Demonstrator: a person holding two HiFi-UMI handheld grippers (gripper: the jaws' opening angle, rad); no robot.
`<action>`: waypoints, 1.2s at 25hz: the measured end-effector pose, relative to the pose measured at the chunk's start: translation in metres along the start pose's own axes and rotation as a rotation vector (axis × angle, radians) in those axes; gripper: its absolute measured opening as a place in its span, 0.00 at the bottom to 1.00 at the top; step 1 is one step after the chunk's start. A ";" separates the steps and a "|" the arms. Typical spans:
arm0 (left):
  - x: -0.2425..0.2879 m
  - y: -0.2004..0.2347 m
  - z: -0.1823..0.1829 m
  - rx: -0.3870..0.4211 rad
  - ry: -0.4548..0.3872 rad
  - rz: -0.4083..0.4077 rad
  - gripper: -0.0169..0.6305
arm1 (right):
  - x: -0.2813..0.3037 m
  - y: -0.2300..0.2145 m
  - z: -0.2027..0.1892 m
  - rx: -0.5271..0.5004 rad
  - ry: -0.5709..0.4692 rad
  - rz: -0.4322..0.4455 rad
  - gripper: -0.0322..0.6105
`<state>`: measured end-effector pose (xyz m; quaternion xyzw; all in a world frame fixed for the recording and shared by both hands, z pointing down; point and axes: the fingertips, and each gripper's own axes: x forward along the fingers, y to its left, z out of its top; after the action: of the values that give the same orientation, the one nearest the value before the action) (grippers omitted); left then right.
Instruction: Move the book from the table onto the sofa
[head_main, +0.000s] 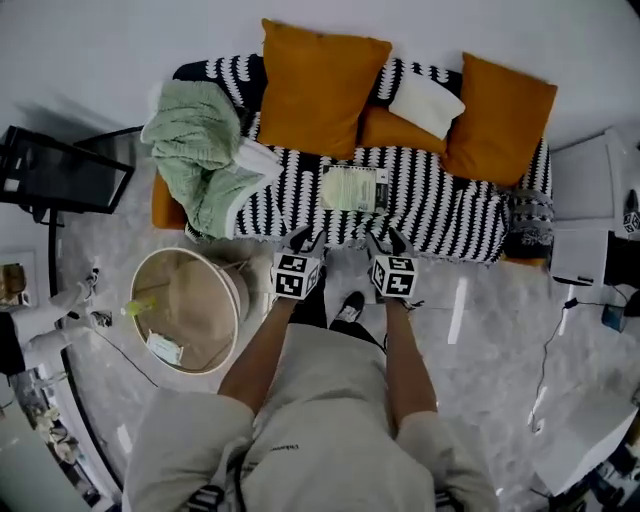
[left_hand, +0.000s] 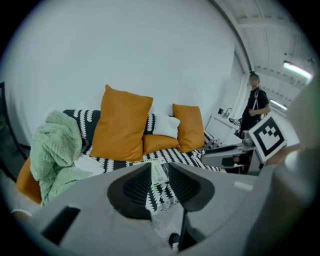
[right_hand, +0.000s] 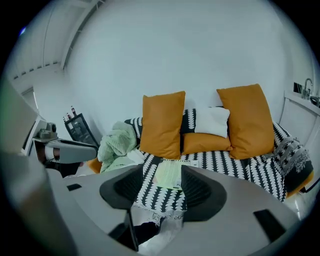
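Book (head_main: 355, 188) is on the sofa (head_main: 165, 205), lying flat on the b/w throw (head_main: 450, 205) that covers the seat, approx mid-length. Its long axis runs along the sofa's length, i.e. left-right in head view. Pale green cover faces up, w/ a white printed strip at its right-hand end. It sits just in front of the tall orange cushion (head_main: 320, 88) and touches neither gripper

Left gripper (head_main: 303, 238) and right gripper (head_main: 388, 240) are side by side over the floor, just short of the sofa's front edge, both aimed toward the book & tilted down. Left gripper view: jaws apart w/ a narrow gap, nothing btwn them; the book (left_hand: 159, 172) only shows far off through the gap. Right gripper view: jaws apart w/ a wider gap, also empty; the book (right_hand: 170, 174) is seen beyond them on the seat. Both released

Also on the sofa: green blanket (head_main: 200, 150) heaped at the left end, second big orange cushion (head_main: 497, 118) at the right end, small orange cushion (head_main: 400, 130) btwn the two w/ a white pillow (head_main: 425, 102) against it

Round table (head_main: 240, 295) w/ a raised rim stands on the floor at the person's left, well apart from the book; it holds a yellow-green thing (head_main: 140, 305) & a card (head_main: 165, 348), too small to tell more. A second person (left_hand: 255, 107) stands off at the right in left gripper view
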<state>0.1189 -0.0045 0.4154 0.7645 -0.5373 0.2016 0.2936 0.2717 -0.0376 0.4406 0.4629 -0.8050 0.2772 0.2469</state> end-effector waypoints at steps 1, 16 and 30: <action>-0.007 -0.002 0.007 -0.001 -0.019 0.003 0.19 | -0.006 0.003 0.006 -0.006 -0.012 0.002 0.40; -0.062 -0.075 0.016 0.019 -0.113 -0.041 0.04 | -0.089 0.032 -0.002 -0.091 -0.069 0.059 0.40; -0.076 -0.111 -0.008 0.086 -0.098 -0.104 0.04 | -0.108 0.055 -0.027 -0.116 -0.063 0.139 0.10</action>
<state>0.1974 0.0823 0.3482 0.8122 -0.5015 0.1712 0.2439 0.2752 0.0691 0.3771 0.3994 -0.8571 0.2319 0.2281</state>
